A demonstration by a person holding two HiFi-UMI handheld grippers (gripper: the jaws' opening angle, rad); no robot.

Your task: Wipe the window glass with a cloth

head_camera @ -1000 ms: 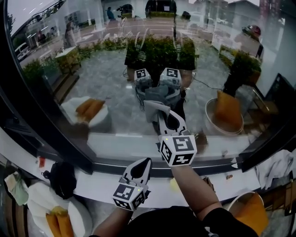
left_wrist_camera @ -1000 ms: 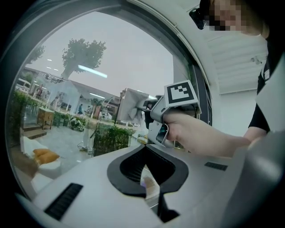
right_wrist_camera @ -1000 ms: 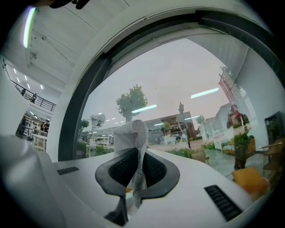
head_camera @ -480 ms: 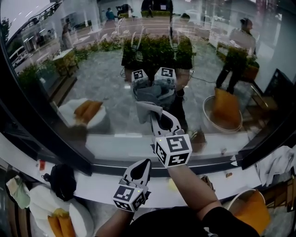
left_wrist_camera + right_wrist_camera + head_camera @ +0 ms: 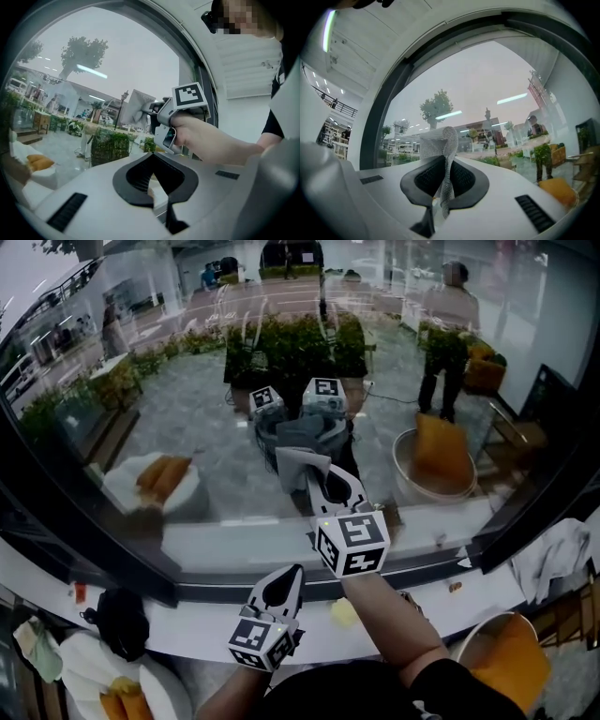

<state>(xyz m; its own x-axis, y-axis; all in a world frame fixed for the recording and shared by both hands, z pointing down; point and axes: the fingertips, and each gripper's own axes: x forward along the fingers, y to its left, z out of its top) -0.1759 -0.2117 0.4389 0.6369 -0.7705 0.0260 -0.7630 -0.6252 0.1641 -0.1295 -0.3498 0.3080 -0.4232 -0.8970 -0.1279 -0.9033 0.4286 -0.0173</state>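
I see a white window sill (image 5: 192,636) below me, bearing a black pouch (image 5: 120,620) and small red item (image 5: 80,592) at left, and a yellow lump (image 5: 344,612) mid-sill.

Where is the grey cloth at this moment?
In the head view's centre, the cloth is pinched in the right gripper, up at the window glass.

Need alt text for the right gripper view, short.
The right gripper is shut on a grey mesh cloth that sticks up between its jaws, facing the window glass. A dark window frame curves up the left, and a tree stands outside.
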